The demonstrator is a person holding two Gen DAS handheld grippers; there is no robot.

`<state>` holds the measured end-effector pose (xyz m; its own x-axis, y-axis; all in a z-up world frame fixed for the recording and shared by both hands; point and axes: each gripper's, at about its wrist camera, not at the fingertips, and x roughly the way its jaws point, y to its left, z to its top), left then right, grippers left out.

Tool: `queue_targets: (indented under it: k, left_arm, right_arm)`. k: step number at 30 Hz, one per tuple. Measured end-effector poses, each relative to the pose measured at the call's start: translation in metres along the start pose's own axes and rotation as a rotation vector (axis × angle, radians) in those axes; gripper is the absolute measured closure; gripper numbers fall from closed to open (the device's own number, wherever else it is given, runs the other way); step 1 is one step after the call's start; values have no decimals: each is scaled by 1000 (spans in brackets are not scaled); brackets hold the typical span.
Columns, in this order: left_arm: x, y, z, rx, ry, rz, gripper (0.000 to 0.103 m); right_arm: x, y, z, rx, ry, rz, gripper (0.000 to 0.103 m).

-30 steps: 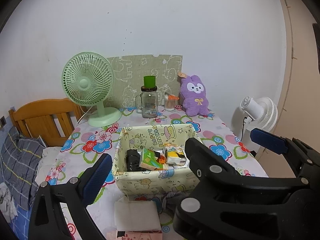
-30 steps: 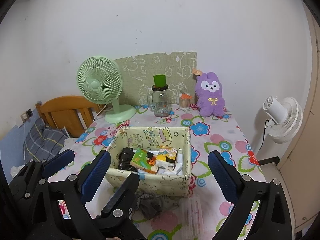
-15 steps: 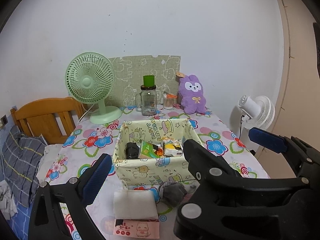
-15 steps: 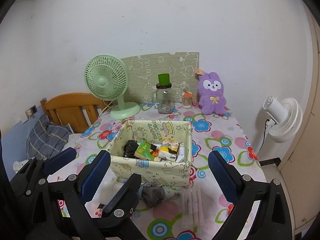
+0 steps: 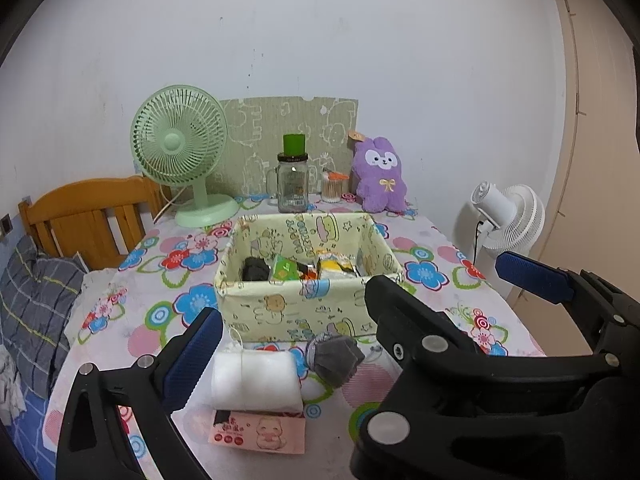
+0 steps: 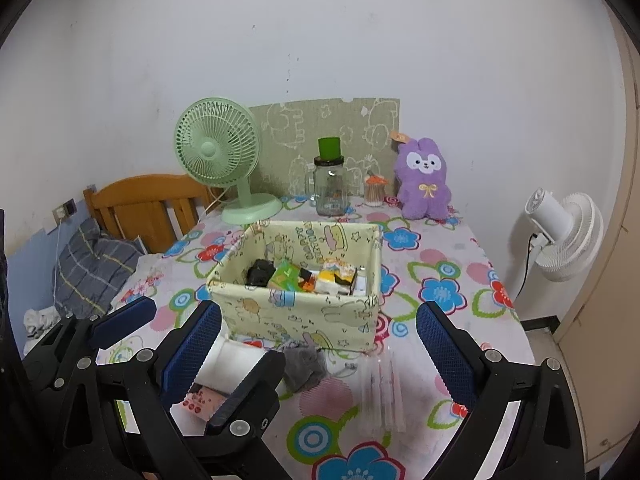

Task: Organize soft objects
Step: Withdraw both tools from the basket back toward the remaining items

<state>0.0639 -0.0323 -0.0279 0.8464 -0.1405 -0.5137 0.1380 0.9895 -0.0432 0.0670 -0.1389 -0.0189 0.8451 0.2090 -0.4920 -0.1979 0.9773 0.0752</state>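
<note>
Soft objects: a grey sock [image 5: 334,360] and a white folded cloth [image 5: 256,380] lay on the worktop [image 5: 436,256], just in front of the fabric bin [image 5: 308,308]; a pink packet [image 5: 258,432] lay partly under the cloth's near edge.
Fabric bin: stood mid-worktop, holding a black item [image 5: 256,269], a green packet [image 5: 285,269] and a yellow packet [image 5: 335,266].
Clear sleeve: lay flat to the right of the sock [image 6: 380,392].
Left claw: [image 5: 356,304] spread wide, gripping nothing, above the near edge of the worktop.
Right claw: [image 6: 318,344] also wide apart and empty, its fingers on either side of the sock in its view.
Back row: green fan [image 5: 180,148], glass jar [image 5: 293,184], purple plush [image 5: 380,176].
</note>
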Motion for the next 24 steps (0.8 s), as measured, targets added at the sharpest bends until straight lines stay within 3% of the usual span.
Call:
queue_targets:
  k: [24]
  left_arm:
    - [31, -5, -42, 3, 90, -19, 1]
  right_arm:
    - [26, -11, -46, 34, 79, -21, 4]
